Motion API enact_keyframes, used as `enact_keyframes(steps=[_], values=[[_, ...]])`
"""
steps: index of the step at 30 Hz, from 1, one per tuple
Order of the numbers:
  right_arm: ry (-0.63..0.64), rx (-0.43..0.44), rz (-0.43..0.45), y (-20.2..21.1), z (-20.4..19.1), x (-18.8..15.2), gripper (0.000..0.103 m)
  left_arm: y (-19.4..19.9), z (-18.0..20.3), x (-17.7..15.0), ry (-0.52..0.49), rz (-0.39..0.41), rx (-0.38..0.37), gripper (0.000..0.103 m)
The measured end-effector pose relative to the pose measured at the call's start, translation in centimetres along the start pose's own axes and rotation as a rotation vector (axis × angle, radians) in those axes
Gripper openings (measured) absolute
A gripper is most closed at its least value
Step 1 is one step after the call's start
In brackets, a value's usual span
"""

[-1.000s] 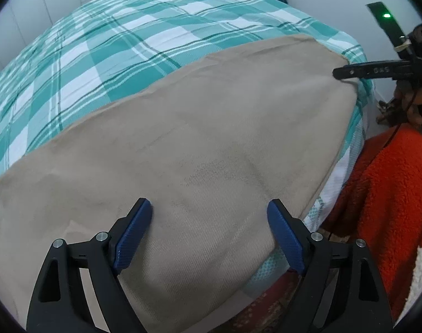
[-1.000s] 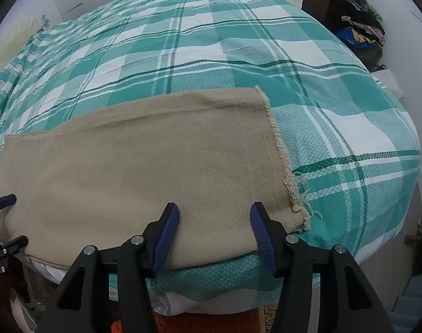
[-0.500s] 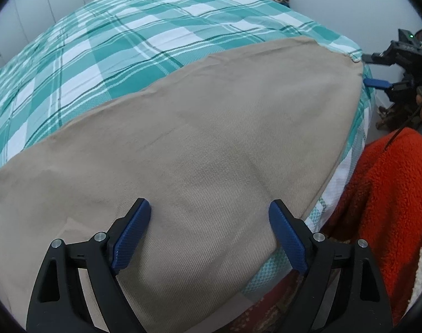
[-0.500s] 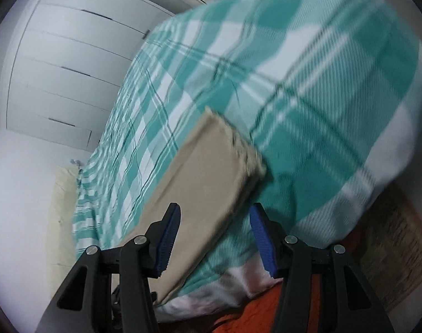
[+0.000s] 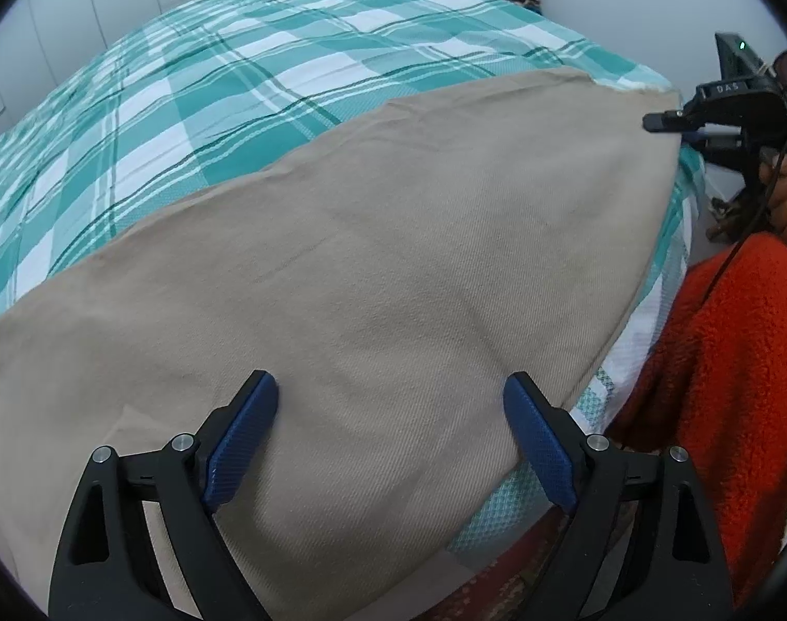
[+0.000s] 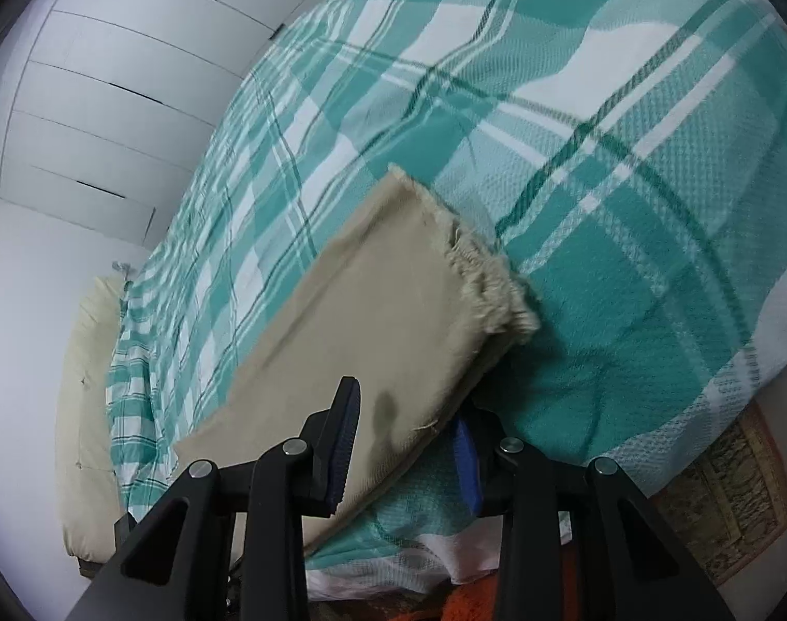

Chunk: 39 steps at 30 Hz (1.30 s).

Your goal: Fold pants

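Beige pants (image 5: 393, 279) lie flat along the near edge of a bed with a teal and white plaid cover (image 5: 197, 83). My left gripper (image 5: 391, 440) is open just above the pants near the bed edge, holding nothing. My right gripper (image 6: 406, 445) is rolled sideways at the frayed leg end of the pants (image 6: 373, 321). Its jaws straddle the near edge of the cloth, one finger above and one below, with a gap still showing. The right gripper also shows at the far right in the left wrist view (image 5: 668, 121).
An orange fleece sleeve (image 5: 730, 372) sits at the right beside the bed. White wardrobe doors (image 6: 124, 77) stand behind the bed. A patterned rug (image 6: 730, 497) lies on the floor below the bed corner. A cream pillow (image 6: 83, 414) lies at the far end.
My right gripper rolled sideways and moved onto the pants' near edge at the leg end, its jaws narrowing around the cloth. My left gripper stayed nearly still, open over the pants.
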State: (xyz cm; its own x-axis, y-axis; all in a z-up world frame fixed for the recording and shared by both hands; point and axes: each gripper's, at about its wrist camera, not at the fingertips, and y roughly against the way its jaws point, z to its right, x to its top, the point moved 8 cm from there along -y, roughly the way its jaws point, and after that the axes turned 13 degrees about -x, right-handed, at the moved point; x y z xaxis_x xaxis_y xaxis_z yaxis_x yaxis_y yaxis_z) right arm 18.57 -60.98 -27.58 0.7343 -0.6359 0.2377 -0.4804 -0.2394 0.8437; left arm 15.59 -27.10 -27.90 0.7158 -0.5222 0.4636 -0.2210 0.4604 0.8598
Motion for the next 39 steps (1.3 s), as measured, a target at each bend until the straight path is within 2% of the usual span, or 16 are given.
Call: enact_keyframes(steps=[1, 5, 8, 12, 18, 21, 22, 24, 25, 26, 29, 32, 33, 35, 37, 39], values=[[0.011, -0.017, 0.016, 0.2, -0.1, 0.1, 0.007, 0.0, 0.0, 0.0, -0.002, -0.003, 0.001, 0.091], [0.139, -0.052, 0.158, 3.5, -3.3, -0.2, 0.007, 1.3, -0.4, 0.2, 0.016, -0.035, -0.034, 0.093], [0.207, -0.062, 0.235, 6.7, -6.0, -0.5, 0.007, 4.9, -2.5, 0.0, 0.090, 0.024, -0.080, 0.093], [0.373, -0.013, 0.334, 12.2, -13.3, -1.7, 0.007, 10.2, -8.8, -2.2, 0.234, 0.106, -0.056, 0.093], [0.693, 0.109, 0.397, 17.5, -27.8, -8.6, 0.007, 17.5, -18.2, -8.1, 0.482, 0.264, 0.030, 0.093], [0.867, 0.184, 0.359, 16.7, -35.0, -15.1, 0.008, 20.3, -21.9, -11.6, 0.605, 0.351, 0.066, 0.093], [0.912, 0.198, 0.341, 16.0, -36.3, -17.1, 0.009, 21.2, -23.3, -12.9, 0.649, 0.379, 0.085, 0.093], [1.007, 0.232, 0.274, 13.4, -39.2, -21.9, 0.023, 22.4, -25.8, -15.6, 0.737, 0.423, 0.128, 0.093], [1.046, 0.266, 0.204, 11.5, -40.3, -24.5, 0.047, 22.9, -26.7, -16.7, 0.771, 0.439, 0.143, 0.093], [1.056, 0.285, 0.172, 10.5, -40.5, -25.9, 0.053, 23.4, -27.6, -17.9, 0.812, 0.460, 0.155, 0.093], [1.058, 0.312, 0.105, 7.5, -40.0, -28.8, 0.050, 24.5, -29.6, -20.4, 0.906, 0.511, 0.166, 0.093], [1.020, 0.184, 0.174, 4.7, -37.5, -26.4, 0.040, 24.7, -30.0, -20.3, 0.923, 0.547, 0.161, 0.093], [0.983, 0.122, 0.194, 3.4, -36.0, -24.6, 0.037, 24.7, -29.6, -19.9, 0.902, 0.549, 0.161, 0.093], [0.902, 0.053, 0.188, 1.0, -32.9, -21.9, 0.023, 23.8, -27.8, -17.7, 0.829, 0.529, 0.156, 0.093], [0.808, -0.001, 0.104, -2.9, -29.1, -20.3, 0.020, 22.5, -25.1, -15.0, 0.735, 0.495, 0.126, 0.093], [0.784, -0.057, 0.014, -6.3, -26.3, -21.2, 0.019, 20.3, -21.2, -12.0, 0.610, 0.440, 0.069, 0.093]])
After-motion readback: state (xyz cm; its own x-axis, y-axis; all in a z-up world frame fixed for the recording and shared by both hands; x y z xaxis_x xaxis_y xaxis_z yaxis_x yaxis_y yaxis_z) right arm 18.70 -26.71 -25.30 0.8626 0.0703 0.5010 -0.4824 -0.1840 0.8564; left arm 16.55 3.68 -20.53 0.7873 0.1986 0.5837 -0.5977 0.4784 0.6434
